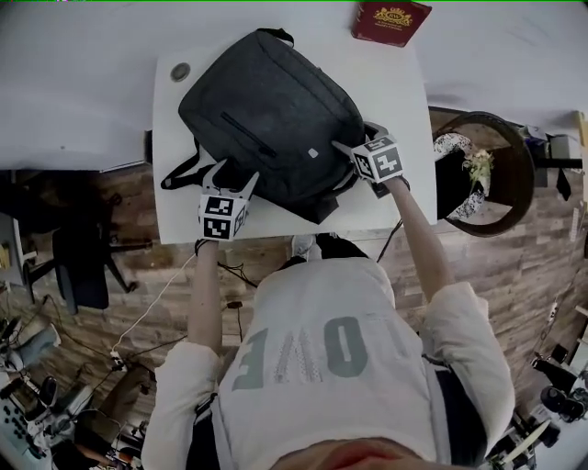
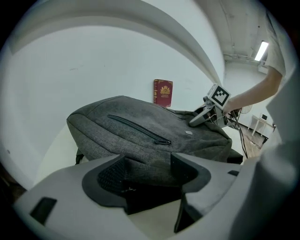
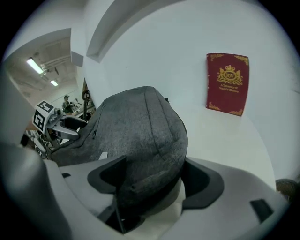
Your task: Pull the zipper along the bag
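A dark grey backpack (image 1: pixel 266 110) lies askew on the white table (image 1: pixel 276 223). A closed pocket zipper (image 1: pixel 248 136) runs across its top face, and its pull (image 2: pixel 163 141) shows in the left gripper view. My left gripper (image 1: pixel 234 174) is at the bag's near left edge, where the fabric (image 2: pixel 140 159) fills the gap between its wide jaws. My right gripper (image 1: pixel 356 139) is at the bag's right end, jaws closed around the rounded end (image 3: pixel 150 154). Each gripper shows in the other's view: the right gripper (image 2: pixel 206 115) and the left gripper (image 3: pixel 61 126).
A red book (image 1: pixel 390 20) stands at the table's far edge, behind the bag. A small round disc (image 1: pixel 180 71) sits at the far left corner. The bag's black straps (image 1: pixel 179 174) trail off its left side. A round wooden stand (image 1: pixel 482 170) is right of the table.
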Available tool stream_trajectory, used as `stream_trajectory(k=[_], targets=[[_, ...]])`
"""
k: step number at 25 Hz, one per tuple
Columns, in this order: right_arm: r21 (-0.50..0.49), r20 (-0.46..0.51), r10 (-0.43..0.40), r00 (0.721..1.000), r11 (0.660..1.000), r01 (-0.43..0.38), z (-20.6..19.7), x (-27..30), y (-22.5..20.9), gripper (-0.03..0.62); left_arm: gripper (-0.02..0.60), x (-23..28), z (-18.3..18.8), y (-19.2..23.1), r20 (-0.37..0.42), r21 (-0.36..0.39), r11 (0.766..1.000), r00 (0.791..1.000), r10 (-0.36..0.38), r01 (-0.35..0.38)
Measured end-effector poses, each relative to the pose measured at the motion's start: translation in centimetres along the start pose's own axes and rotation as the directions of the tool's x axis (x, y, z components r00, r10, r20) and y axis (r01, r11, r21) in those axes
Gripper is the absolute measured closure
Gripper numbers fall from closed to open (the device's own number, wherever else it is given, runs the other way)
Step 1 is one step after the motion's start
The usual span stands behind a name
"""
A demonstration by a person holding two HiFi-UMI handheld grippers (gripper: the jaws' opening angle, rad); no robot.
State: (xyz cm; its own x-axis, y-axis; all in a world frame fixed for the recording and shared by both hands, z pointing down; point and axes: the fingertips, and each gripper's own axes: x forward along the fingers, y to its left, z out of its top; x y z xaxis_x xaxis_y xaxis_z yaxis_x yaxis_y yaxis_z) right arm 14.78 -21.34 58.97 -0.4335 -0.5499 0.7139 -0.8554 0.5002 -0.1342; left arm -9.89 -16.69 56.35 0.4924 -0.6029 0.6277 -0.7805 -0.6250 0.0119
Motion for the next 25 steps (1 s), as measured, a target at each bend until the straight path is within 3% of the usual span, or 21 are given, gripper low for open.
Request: stream_trajectory(k=[8, 15, 18, 21, 23, 25], targets=[[-0.197, -0.151, 0.076, 0.986, 0.975, -0.105, 4.1, 4.0, -2.3, 0.243, 0.278, -0.4, -0.3, -2.6, -0.005, -0.121, 0.99, 0.997, 0.075, -0.075], [-0.402, -0.218, -0.076, 0.973, 0.916, -0.018, 7.6, 5.7, -2.8, 0.241, 0.278, 0.3, 0.1, -4.4, -0.017, -0.174, 0.976, 0.991, 0.13, -0.13], [-0.465, -0.222, -0.11, 0.969, 0.886, -0.005, 8.5, 5.5, -2.2, 0.241, 0.278, 0.2, 0.0, -4.5, -0.013, -0.179, 0.976, 0.992, 0.122, -0.122], [-0.482, -0.175, -0.144, 0.974, 0.875, 0.043, 8.9, 4.5, -2.1, 0.241, 0.278, -0.5, 0.0, -4.7, -0.032, -0.133, 0.988, 0.997, 0.071, -0.075], [-0.459, -0.082, -0.166, 0.983, 0.882, 0.111, 10.2, 2.7, -1.8, 0.243, 0.278, -1.7, 0.5, -4.5, -0.034, -0.049, 0.996, 0.997, 0.067, -0.068], [-0.42, 0.019, -0.134, 0.991, 0.898, 0.13, 11.4, 0.1, -0.3, 0.243, 0.278, -3.4, 1.2, -3.9, -0.008, 0.012, 0.996, 0.996, 0.084, -0.084]])
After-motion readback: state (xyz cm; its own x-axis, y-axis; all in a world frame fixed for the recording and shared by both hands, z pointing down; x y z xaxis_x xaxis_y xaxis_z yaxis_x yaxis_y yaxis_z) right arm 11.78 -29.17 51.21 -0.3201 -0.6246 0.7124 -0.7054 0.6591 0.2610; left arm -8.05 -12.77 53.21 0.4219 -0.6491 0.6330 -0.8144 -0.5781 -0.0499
